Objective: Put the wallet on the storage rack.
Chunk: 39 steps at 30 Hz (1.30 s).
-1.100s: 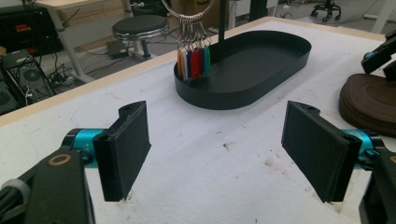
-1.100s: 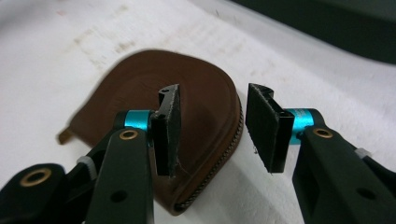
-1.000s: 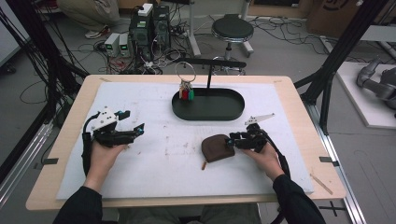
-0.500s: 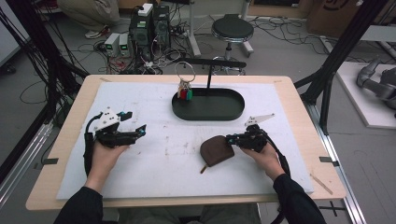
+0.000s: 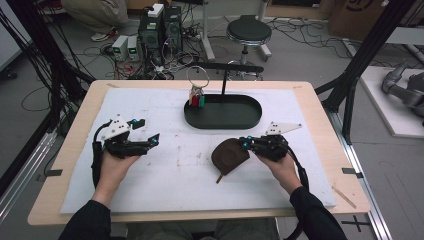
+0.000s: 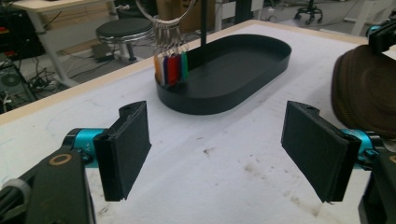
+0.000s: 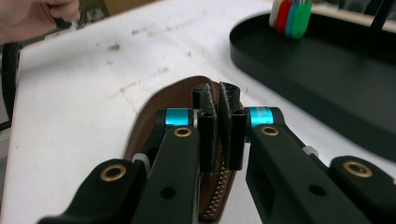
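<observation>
1. Right gripper (image 7: 219,100): jaws just closed, pads nearly together, pinched on the near edge of the brown pouch (image 5: 229,156); the zip seam runs up between them in the right gripper view.
2. Pouch: lying on the white mat (image 5: 165,175), in front of the black tray (image 5: 223,112), its strap trailing toward the table's near edge.
3. Left gripper (image 6: 224,149): jaws wide apart, nothing between them, hovering over bare mat, well apart from the pouch.
4. Risk, thin bite: only the rim of the pouch caught, so likely to slide out of the pads on a lift, most of its weight hanging beyond the grip.
5. Risk, sag: soft body apt to droop and swing, strap dragging on the mat or snagging.
6. Risk, tray: keyring (image 5: 196,97) on its stand close behind; a hurried sweep forward could knock tags or tray.
7. Risk, handover: open left jaws approaching too fast could push the pouch out of the right grip.
</observation>
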Each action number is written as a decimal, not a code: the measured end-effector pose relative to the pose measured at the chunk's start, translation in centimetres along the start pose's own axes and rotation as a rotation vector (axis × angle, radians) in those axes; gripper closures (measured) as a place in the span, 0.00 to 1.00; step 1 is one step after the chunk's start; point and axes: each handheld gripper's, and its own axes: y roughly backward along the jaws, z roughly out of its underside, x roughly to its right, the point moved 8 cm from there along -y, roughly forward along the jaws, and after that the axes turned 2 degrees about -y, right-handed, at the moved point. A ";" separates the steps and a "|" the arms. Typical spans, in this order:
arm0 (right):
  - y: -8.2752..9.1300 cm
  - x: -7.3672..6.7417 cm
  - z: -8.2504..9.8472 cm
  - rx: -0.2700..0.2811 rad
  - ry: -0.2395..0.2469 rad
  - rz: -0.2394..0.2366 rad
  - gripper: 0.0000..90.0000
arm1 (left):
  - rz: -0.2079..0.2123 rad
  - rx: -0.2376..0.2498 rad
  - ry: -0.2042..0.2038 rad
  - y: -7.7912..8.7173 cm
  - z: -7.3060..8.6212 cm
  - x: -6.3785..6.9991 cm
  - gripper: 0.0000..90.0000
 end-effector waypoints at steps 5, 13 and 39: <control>0.8 -0.8 -1.0 0.058 0.047 0.007 0.98 | 0.087 0.012 -0.010 -1.1 -0.6 1.6 0.26; 1.9 -1.8 -0.5 0.059 0.092 -0.032 0.98 | 0.236 0.006 -0.003 -3.9 -1.5 4.8 0.26; 4.7 -3.1 1.3 -0.006 0.208 -0.156 0.98 | 0.582 -0.092 0.042 -11.4 -0.5 13.6 0.31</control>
